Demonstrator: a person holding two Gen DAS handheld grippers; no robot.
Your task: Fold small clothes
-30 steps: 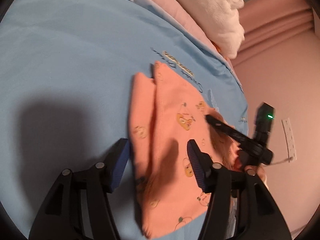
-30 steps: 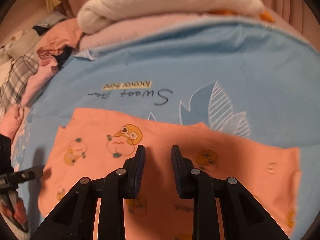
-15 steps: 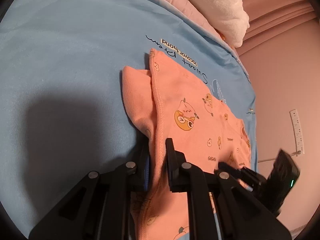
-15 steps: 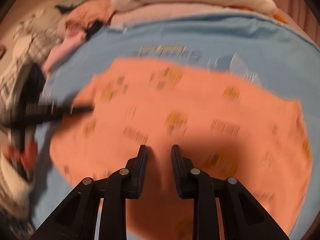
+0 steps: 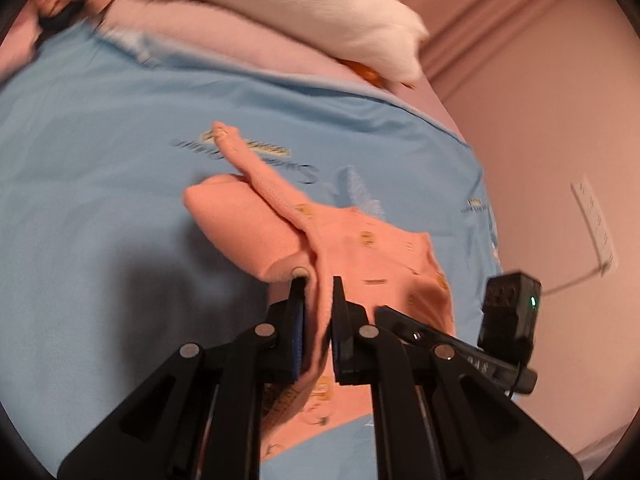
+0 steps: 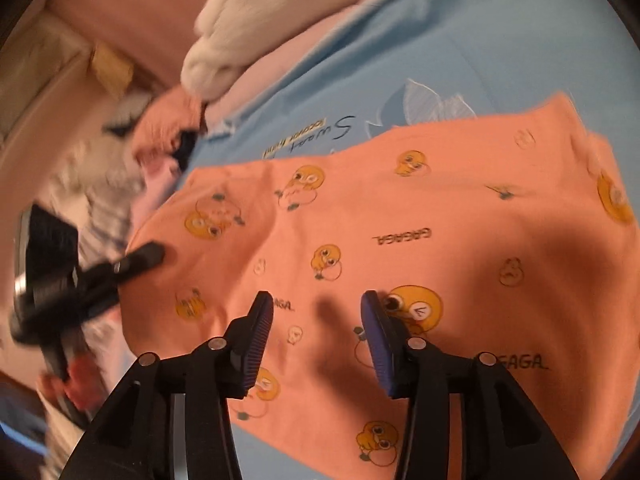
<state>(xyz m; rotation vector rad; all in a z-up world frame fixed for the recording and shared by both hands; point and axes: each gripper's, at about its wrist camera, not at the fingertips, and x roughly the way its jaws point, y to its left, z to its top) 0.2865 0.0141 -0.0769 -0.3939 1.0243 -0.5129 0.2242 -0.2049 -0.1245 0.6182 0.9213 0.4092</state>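
A small orange garment (image 6: 400, 216) with yellow duck prints lies on a light blue sheet (image 6: 500, 32). In the left wrist view my left gripper (image 5: 318, 300) is shut on the garment's edge (image 5: 320, 312) and lifts it, so a ridge of cloth (image 5: 256, 172) stands up from the sheet. My right gripper (image 6: 318, 320) is open just above the flat middle of the garment, holding nothing. The left gripper also shows at the left of the right wrist view (image 6: 136, 260), at the garment's left edge. The right gripper's body shows in the left wrist view (image 5: 508, 320).
A white plush blanket (image 5: 320, 4) on pink bedding (image 5: 224, 40) lies at the far side of the sheet. A heap of mixed clothes (image 6: 132, 168) sits to the left. A pink wall with a white socket strip (image 5: 596, 220) is on the right.
My left gripper closed on the garment's edge and has lifted it off the sheet. My right gripper, nearly shut before, has opened wide over the garment's middle.
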